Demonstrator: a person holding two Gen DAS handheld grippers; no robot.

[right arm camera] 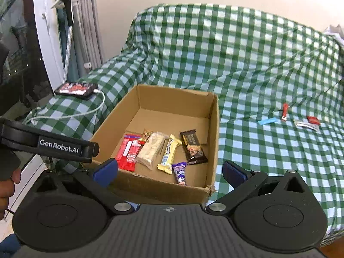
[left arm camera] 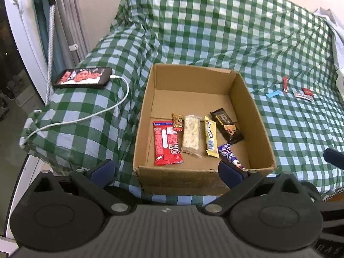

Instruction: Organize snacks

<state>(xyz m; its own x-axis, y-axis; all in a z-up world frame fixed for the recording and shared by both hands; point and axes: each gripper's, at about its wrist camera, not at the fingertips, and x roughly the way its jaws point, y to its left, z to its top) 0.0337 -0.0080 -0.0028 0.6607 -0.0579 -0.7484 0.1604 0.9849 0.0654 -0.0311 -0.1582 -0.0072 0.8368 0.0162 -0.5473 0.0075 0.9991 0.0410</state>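
Note:
An open cardboard box (left arm camera: 253, 116) (right arm camera: 212, 129) sits on a green checked cover. Inside lie several snacks: a red pack (left arm camera: 166, 143) (right arm camera: 128, 151), a pale nut bar (left arm camera: 191, 135) (right arm camera: 151, 148), a yellow bar (left arm camera: 210, 138) (right arm camera: 169, 153), a dark brown bar (left arm camera: 226, 126) (right arm camera: 193, 148) and a purple bar (left arm camera: 230, 154) (right arm camera: 180, 172). More snacks lie loose to the right: a blue one (left arm camera: 273, 94) (right arm camera: 267, 121), a red stick (left arm camera: 285, 83) (right arm camera: 284, 111), a silver one (left arm camera: 303, 96) (right arm camera: 305, 125) and a small red one (left arm camera: 307, 91) (right arm camera: 312, 119). My left gripper (left arm camera: 166, 172) is open and empty before the box. My right gripper (right arm camera: 169, 175) is open and empty.
A phone (left arm camera: 82, 77) (right arm camera: 76, 88) on a white charging cable (left arm camera: 120, 103) lies on the cover's left arm. A window frame and a crutch (right arm camera: 67, 10) stand at the left. The left gripper's body (right arm camera: 47, 144) shows at the left of the right wrist view.

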